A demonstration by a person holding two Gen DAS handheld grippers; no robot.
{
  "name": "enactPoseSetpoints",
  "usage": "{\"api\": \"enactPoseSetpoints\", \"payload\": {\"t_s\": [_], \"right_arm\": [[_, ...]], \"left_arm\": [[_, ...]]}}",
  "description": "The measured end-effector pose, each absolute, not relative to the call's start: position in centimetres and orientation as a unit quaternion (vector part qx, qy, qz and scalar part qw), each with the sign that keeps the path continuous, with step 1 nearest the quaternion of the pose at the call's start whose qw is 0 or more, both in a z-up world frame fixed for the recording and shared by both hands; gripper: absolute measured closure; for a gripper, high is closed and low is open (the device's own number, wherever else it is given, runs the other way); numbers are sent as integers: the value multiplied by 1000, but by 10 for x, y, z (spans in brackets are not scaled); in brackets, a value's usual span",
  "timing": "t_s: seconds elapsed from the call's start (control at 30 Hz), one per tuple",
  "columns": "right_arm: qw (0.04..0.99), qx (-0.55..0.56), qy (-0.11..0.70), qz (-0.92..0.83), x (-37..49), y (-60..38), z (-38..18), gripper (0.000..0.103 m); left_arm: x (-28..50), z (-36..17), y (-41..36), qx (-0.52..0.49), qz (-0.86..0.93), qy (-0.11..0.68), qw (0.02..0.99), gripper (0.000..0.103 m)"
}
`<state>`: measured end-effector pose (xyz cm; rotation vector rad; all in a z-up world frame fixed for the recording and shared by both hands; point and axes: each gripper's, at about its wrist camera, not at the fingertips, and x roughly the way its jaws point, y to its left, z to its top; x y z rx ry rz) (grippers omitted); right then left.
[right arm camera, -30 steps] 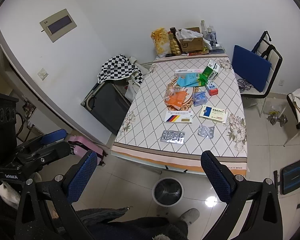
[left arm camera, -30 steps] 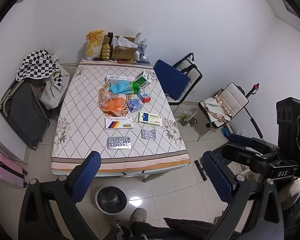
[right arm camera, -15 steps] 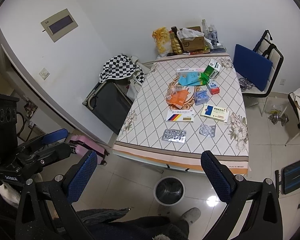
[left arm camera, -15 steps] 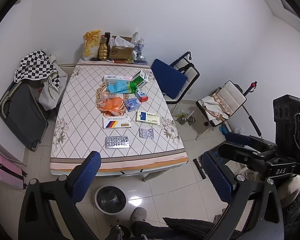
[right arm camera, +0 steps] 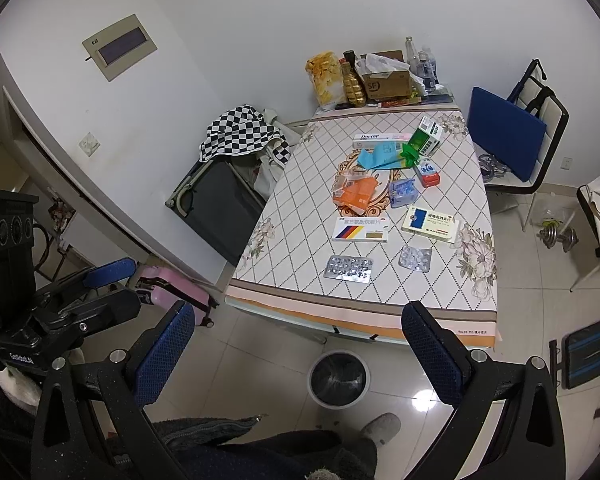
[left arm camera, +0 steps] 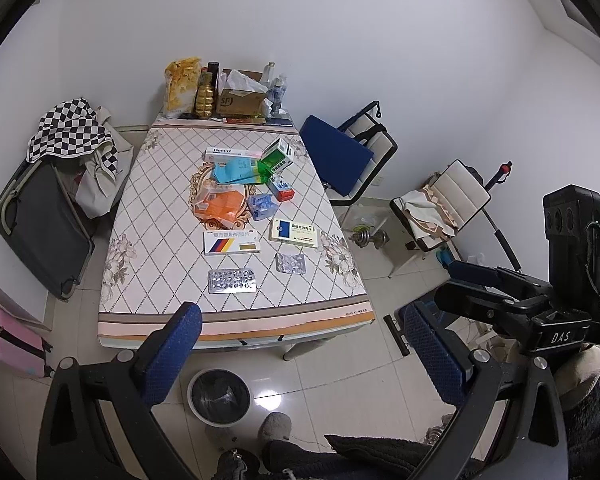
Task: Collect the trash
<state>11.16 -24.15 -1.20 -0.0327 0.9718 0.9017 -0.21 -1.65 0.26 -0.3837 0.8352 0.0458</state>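
Medicine trash lies on a table (left arm camera: 148,280) with a diamond-patterned cloth: two silver blister packs (left arm camera: 231,281) (left arm camera: 291,263), flat pill boxes (left arm camera: 231,242) (left arm camera: 295,233), an orange packet (left arm camera: 220,204), a blue packet (left arm camera: 236,171) and a green box (left arm camera: 277,157). A white trash bin (left arm camera: 219,397) with a black liner stands on the floor before the table; it also shows in the right wrist view (right arm camera: 339,377). My left gripper (left arm camera: 300,354) and right gripper (right arm camera: 296,354) are open and empty, held high in front of the table.
Bottles, a snack bag and a cardboard box (left arm camera: 238,98) crowd the table's far end. Chairs (left arm camera: 346,156) (left arm camera: 448,204) and a dumbbell (left arm camera: 368,236) stand to the right, a dark suitcase (left arm camera: 40,224) and pink case (left arm camera: 8,344) to the left. My slippered foot (left arm camera: 274,428) is beside the bin.
Both views have shifted slightly; the table sits a little further off and lower in the frames. Both grippers stay open and empty.
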Motion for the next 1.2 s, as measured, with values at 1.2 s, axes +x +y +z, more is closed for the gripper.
{"api": "enactPoseSetpoints", "payload": {"t_s": [1.2], "right_arm": [[781,-11,465,416,115,-232,-15,0]], "left_arm": [[-3,-6,-14,-193,18,407,893,0]]}}
